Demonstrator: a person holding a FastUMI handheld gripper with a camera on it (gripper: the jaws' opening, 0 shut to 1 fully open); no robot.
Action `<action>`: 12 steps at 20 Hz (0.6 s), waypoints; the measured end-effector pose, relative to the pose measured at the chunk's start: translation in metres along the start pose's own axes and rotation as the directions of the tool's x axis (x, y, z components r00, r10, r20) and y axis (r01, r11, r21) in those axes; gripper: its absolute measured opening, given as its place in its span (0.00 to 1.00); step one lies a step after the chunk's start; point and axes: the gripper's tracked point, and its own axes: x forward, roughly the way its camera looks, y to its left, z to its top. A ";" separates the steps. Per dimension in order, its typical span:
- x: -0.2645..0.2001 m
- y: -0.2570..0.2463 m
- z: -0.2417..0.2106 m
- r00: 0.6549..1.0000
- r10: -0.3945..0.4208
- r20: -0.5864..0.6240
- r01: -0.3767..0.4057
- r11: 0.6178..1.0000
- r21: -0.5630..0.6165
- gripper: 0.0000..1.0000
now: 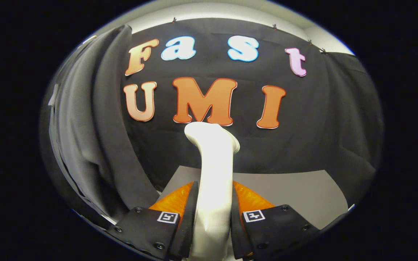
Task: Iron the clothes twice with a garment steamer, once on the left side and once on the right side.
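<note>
Gripper view shows my jaws [213, 214] pinching the white garment steamer [214, 174] from both sides, its handle rising upright between them to a head that tips right. Off to the left hangs the dark grey garment [85, 137]; the grey bench [296, 192] lies beyond the steamer.
</note>
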 end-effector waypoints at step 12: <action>-0.216 0.031 0.011 0.937 -0.099 0.335 0.086 0.995 0.055 0.51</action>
